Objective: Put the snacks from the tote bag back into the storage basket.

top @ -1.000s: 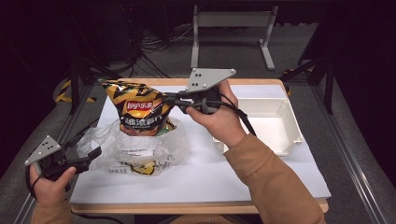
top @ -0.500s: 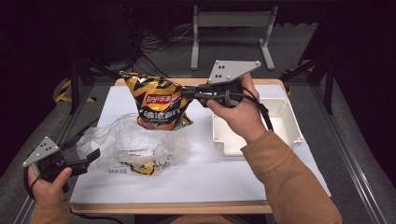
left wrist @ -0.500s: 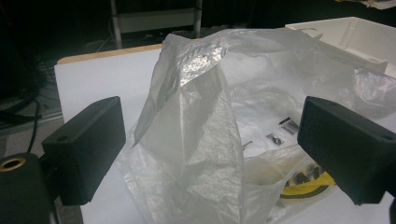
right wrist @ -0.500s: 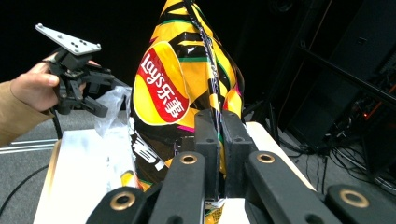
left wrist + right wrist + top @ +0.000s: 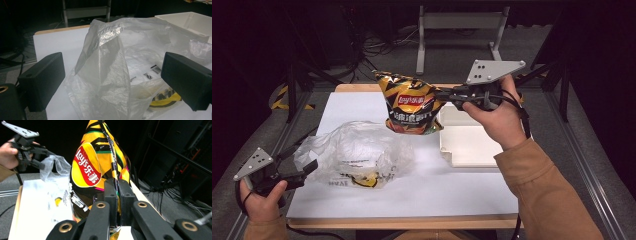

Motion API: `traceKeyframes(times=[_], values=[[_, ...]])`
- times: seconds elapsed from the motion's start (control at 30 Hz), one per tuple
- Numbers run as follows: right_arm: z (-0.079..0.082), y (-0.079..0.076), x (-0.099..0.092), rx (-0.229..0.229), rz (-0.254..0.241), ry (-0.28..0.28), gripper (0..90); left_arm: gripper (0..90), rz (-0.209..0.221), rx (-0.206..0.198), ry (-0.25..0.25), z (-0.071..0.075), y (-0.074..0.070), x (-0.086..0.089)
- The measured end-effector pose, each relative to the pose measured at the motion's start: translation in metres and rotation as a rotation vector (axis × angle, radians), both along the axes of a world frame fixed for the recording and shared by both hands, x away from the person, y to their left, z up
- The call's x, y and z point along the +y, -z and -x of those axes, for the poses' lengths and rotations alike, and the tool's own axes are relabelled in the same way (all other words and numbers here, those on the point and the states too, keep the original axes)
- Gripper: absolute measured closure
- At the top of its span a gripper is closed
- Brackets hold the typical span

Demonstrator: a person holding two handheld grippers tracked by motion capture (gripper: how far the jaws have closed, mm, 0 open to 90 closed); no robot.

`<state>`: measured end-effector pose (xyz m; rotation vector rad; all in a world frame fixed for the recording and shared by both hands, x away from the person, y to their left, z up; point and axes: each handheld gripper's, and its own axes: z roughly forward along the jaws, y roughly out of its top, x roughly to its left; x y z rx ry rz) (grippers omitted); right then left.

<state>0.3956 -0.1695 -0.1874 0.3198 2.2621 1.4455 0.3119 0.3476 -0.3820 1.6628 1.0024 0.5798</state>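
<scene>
In the high view the right gripper [image 5: 443, 95] sits right of centre in the upper half of the frame, its jaws pressed together on the edge of a chip bag [image 5: 412, 106]. The right gripper view shows the two black jaws closed on the bag's seam at centre frame. The bag [image 5: 96, 170] is yellow with black stripes and carries a red oval logo reading "Lay's", followed by characters too small to read. It hangs in the air at the upper middle of the high view, clear of the table [image 5: 412, 190], between a clear plastic bag [image 5: 357, 152] and a white tray [image 5: 472, 145].

The left gripper [image 5: 307, 167] is at the lower left of the high view, held low at the table's near left corner. In the left gripper view its jaws stand spread wide apart, with the plastic bag [image 5: 107, 70] rising crumpled between them but not pinched. Small black printing and a yellow-and-black mark show through the plastic at the lower right of that view; the words cannot be read. The white tray [image 5: 185, 21] shows at the upper right there, behind the plastic bag.
</scene>
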Motion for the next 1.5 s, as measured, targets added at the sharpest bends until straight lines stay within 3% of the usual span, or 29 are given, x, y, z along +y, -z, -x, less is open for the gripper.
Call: traceKeyframes(times=[0.33, 0.87, 1.13, 1.5], values=[[0.001, -0.001, -0.030, 0.003, 0.005, 0.044, 87.3, 5.9, 0.010, -0.014, -0.010, 0.000, -0.003, 0.000], [-0.004, 0.000, -0.074, 0.018, 0.009, 0.106, 87.3, 5.5, -0.009, -0.023, 0.030, 0.000, -0.008, -0.012], [-0.013, 0.003, -0.095, 0.032, 0.019, 0.131, 87.3, 5.4, -0.013, -0.027, 0.044, 0.005, -0.010, -0.016], [-0.035, 0.019, -0.121, 0.067, 0.037, 0.170, 87.3, 5.4, -0.029, -0.025, 0.048, 0.013, -0.011, -0.021]])
